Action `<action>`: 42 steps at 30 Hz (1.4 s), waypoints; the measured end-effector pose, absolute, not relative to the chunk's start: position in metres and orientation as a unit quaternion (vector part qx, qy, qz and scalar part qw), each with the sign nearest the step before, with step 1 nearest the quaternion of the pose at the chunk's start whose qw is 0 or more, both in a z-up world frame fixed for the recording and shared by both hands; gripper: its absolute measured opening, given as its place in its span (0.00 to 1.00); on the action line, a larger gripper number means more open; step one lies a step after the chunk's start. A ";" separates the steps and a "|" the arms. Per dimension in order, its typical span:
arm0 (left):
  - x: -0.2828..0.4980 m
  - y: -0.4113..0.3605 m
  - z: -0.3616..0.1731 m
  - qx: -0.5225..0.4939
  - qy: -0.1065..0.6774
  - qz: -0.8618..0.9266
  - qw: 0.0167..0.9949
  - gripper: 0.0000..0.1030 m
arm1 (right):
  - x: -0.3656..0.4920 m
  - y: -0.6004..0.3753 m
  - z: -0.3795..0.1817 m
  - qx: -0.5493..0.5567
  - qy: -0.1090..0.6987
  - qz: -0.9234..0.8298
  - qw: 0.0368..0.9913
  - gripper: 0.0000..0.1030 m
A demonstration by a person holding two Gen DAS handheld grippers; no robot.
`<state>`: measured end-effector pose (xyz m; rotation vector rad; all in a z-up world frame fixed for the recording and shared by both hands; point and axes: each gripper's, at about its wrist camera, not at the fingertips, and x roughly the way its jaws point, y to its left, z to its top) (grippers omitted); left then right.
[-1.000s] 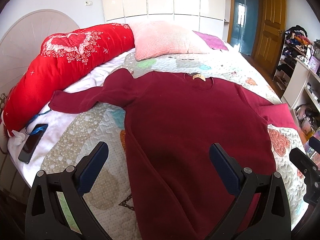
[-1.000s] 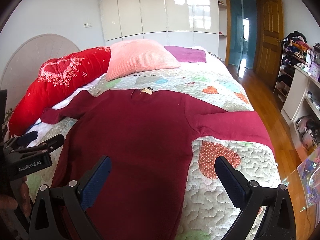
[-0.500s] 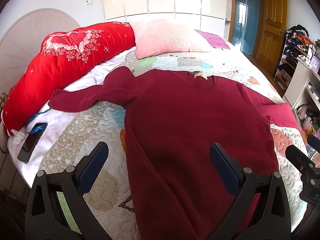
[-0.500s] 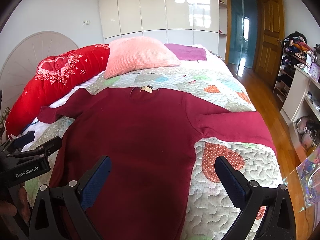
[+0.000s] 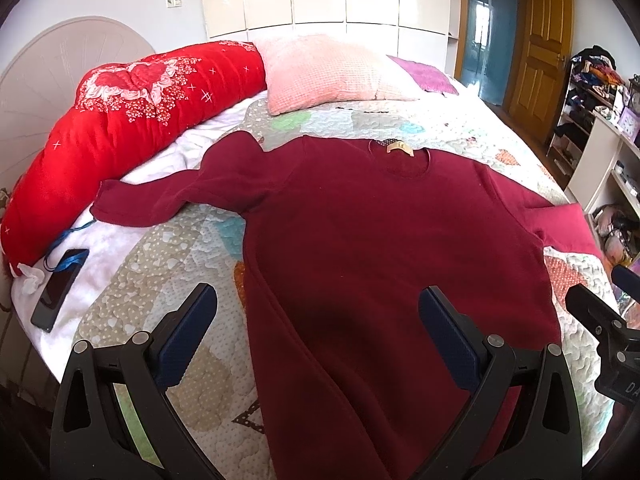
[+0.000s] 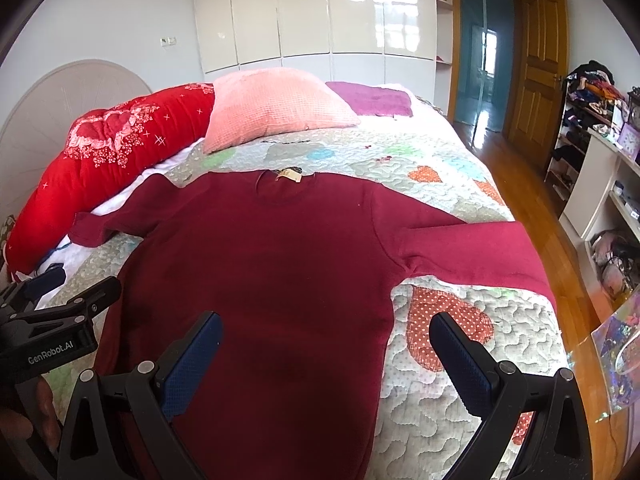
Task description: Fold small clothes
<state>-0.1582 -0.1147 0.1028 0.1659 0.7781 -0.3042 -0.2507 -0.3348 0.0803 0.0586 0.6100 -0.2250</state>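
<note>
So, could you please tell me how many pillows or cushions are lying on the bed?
3: a long red bolster along the left edge, a pink pillow at the head, and a flat purple cushion right of it. Others may be hidden.

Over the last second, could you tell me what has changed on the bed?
Very little: both cameras drifted slightly. The left gripper and right gripper remain open above the maroon sweater, holding nothing. The sweater still lies flat, sleeves spread, on the quilt.
</note>
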 end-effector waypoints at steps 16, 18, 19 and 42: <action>-0.141 -0.120 0.092 0.076 0.387 -0.147 0.907 0.99 | -0.224 -0.335 0.071 0.031 0.315 -0.107 0.943 1.00; -0.138 -0.120 0.090 0.076 0.388 -0.147 0.907 0.99 | -0.220 -0.335 0.070 0.032 0.317 -0.107 0.942 1.00; -0.136 -0.120 0.089 0.077 0.389 -0.146 0.906 0.99 | -0.218 -0.335 0.070 0.031 0.318 -0.106 0.941 1.00; -0.079 -0.109 0.060 0.064 0.416 -0.129 0.898 0.99 | -0.143 -0.311 0.055 0.011 0.342 -0.085 0.936 1.00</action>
